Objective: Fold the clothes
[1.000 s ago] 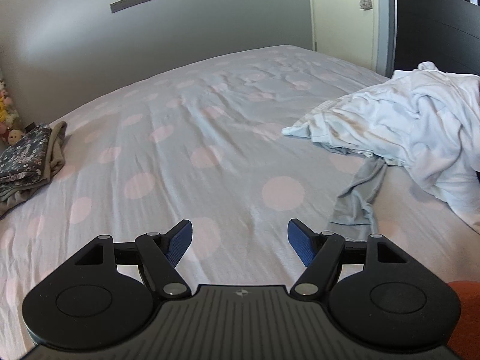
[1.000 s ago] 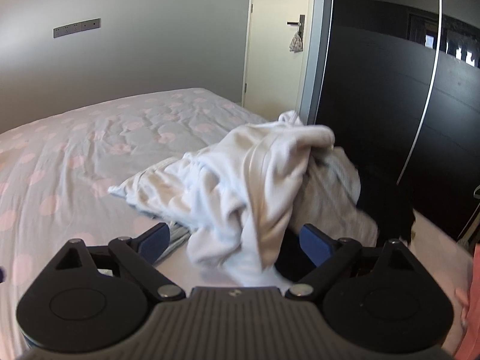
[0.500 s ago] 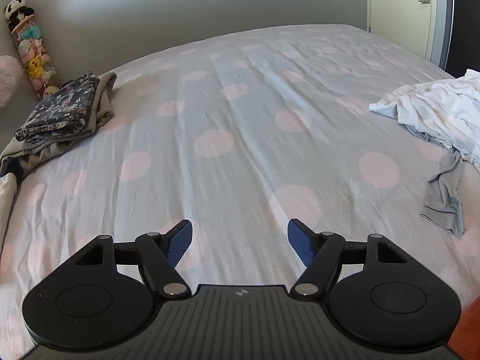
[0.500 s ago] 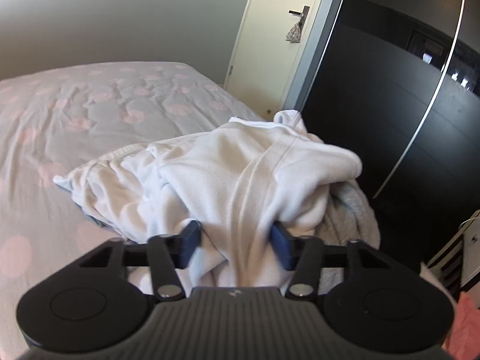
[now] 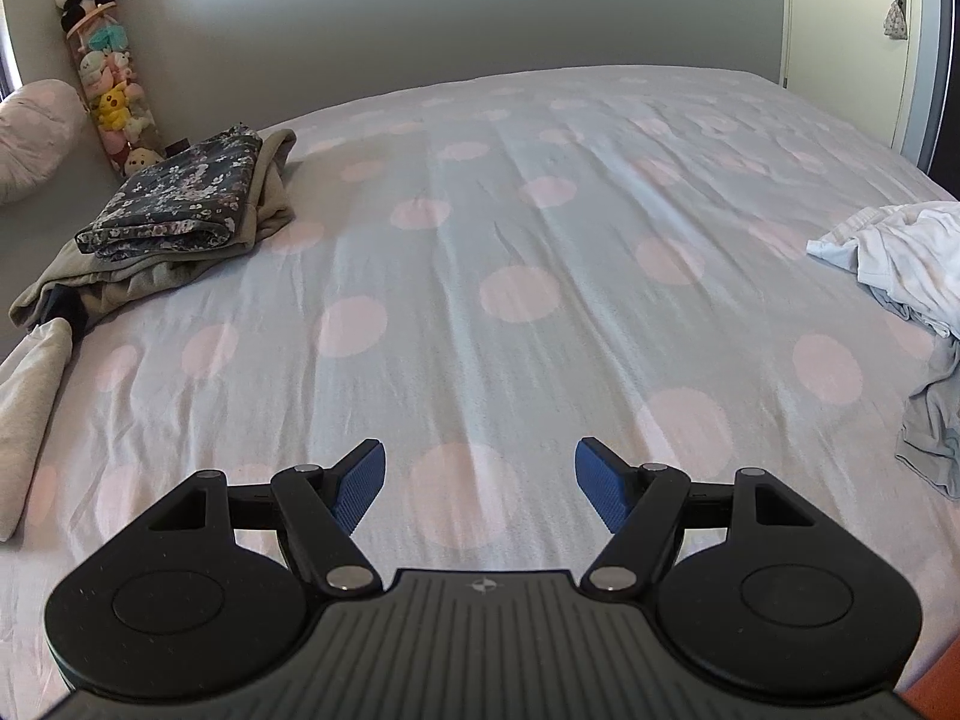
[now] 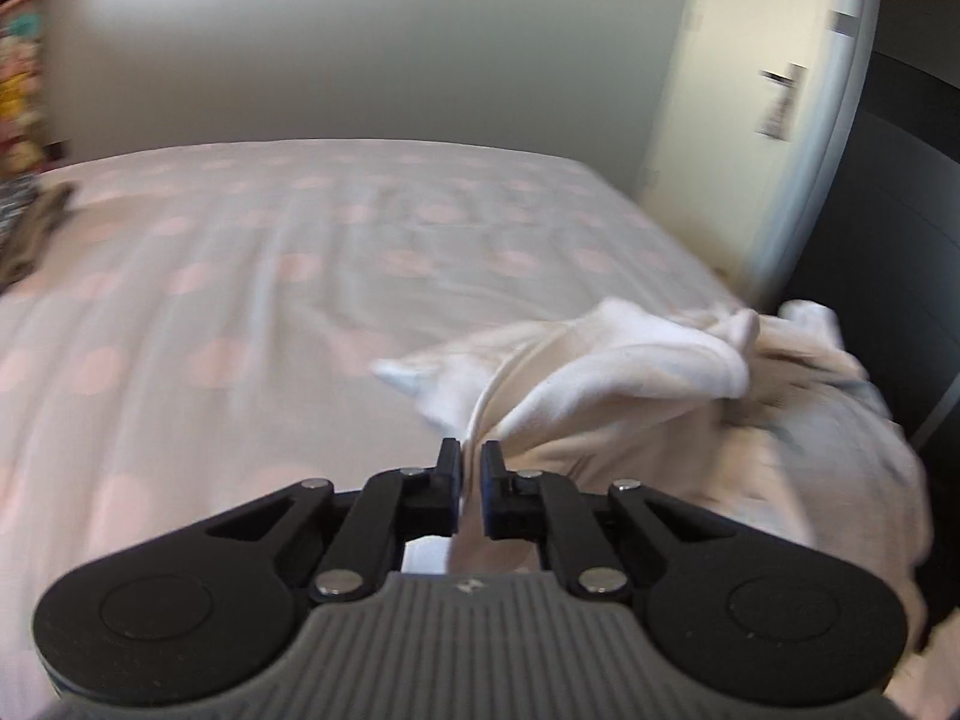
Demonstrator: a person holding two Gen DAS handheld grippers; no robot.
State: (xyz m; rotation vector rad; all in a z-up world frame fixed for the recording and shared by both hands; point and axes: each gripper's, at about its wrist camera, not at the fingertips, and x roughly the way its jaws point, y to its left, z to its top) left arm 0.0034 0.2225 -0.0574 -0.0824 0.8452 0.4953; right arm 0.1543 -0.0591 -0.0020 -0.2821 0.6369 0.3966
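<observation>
The white garment (image 6: 630,372) lay bunched at the right edge of the bed (image 6: 270,276), on a heap of pale clothes (image 6: 828,450); a fold of it ran between the pads of the right gripper (image 6: 471,462), whose jaws were pinched tight on the cloth; the left gripper (image 5: 479,468) hung over bare spotted sheet (image 5: 480,240) with its blue pads (image 5: 360,483) spread wide and nothing between them, touching nothing; a folded pile of clothes (image 5: 180,198) sat at the far left; that view showed the heap at its right edge.
</observation>
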